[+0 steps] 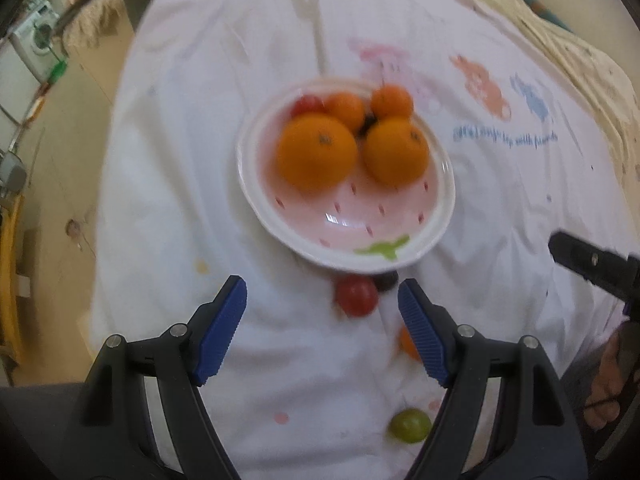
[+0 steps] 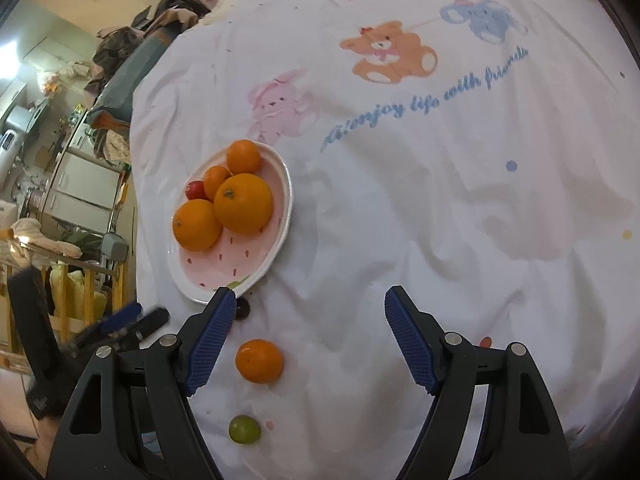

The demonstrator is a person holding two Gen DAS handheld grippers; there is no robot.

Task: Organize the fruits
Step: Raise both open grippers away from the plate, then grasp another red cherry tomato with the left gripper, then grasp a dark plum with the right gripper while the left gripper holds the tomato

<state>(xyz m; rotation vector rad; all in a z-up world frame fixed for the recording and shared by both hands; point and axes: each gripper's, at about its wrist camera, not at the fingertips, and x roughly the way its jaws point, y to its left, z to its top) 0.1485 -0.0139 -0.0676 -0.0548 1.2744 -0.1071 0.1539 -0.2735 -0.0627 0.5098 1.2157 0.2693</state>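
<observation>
You had both grippers poised over the white sheet (image 2: 420,208), jaws spread wide and holding nothing. The pink plate (image 1: 440,216) lay at about twelve o'clock from your left gripper (image 1: 322,328), already carrying four oranges (image 1: 316,154) and a small red tomato (image 1: 306,105), so it was plainly the collecting spot. Loose fruit waited outside it: a red tomato (image 1: 356,296) just off the near rim at six o'clock, in line with your left gripper, a dark grape (image 1: 386,281) beside it, a small orange (image 2: 259,361) and a green grape (image 2: 244,430) nearer you. Your right gripper (image 2: 308,344) hung over the small orange. Nothing blocked either reach, though the two grippers sat close, and the soft sheet could let round fruit roll
</observation>
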